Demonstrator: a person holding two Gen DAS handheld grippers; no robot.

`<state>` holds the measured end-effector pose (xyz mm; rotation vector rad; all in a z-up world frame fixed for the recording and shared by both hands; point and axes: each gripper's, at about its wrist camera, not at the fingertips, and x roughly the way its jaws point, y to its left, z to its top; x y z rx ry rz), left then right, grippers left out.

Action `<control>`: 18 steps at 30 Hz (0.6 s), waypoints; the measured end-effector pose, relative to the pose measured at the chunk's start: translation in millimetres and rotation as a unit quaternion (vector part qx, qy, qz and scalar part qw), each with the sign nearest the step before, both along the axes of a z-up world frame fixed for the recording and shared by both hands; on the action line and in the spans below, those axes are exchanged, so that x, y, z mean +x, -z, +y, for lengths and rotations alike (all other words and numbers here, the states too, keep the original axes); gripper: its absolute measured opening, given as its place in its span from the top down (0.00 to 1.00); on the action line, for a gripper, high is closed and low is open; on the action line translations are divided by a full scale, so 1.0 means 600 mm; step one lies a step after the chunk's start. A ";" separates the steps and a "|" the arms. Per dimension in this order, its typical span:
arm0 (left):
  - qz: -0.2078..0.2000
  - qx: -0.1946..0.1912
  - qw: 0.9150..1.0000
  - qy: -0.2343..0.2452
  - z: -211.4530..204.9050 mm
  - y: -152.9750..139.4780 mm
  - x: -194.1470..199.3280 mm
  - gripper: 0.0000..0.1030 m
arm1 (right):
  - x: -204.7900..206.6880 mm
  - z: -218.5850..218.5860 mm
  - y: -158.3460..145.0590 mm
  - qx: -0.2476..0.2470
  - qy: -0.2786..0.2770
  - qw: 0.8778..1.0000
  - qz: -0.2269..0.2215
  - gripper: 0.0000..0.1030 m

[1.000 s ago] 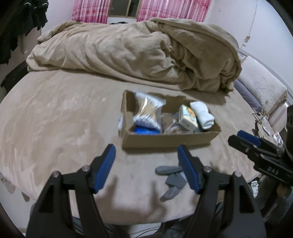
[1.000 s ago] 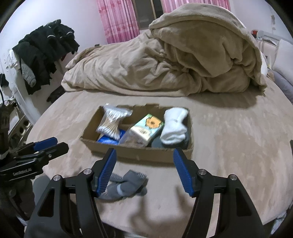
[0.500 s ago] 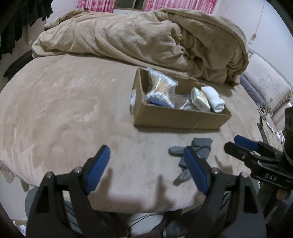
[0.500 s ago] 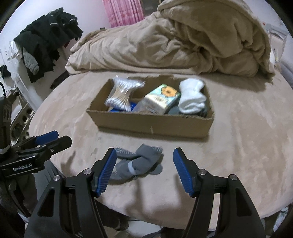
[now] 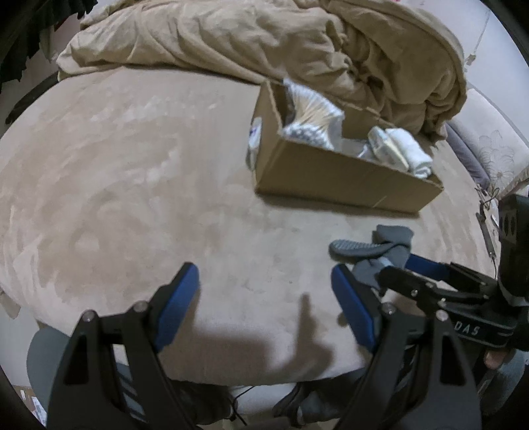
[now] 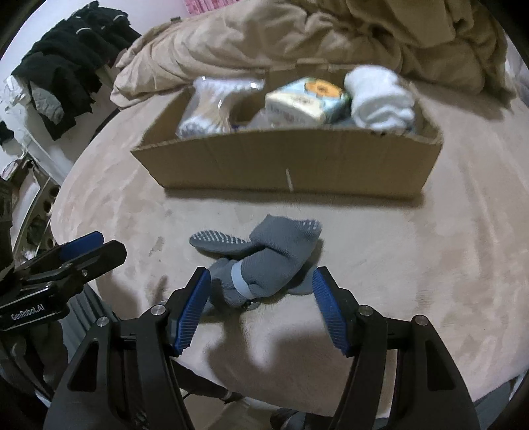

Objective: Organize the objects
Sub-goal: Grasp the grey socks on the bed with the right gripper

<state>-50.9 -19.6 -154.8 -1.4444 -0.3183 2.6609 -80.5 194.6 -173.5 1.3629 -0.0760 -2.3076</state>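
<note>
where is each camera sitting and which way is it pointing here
Left wrist: sits on the left gripper, faces across the bed toward the cardboard box; its open blue fingers and the right gripper show.
Right wrist: sits on the right gripper, looks down at the grey socks between its open fingers; the left gripper shows at left.
Shared: box, socks, beige blanket.
</note>
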 end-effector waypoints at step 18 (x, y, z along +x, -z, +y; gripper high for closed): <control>-0.013 -0.012 1.000 0.011 0.012 0.011 -0.005 0.19 | 0.011 -0.026 -0.001 0.016 -0.044 0.999 0.025 0.69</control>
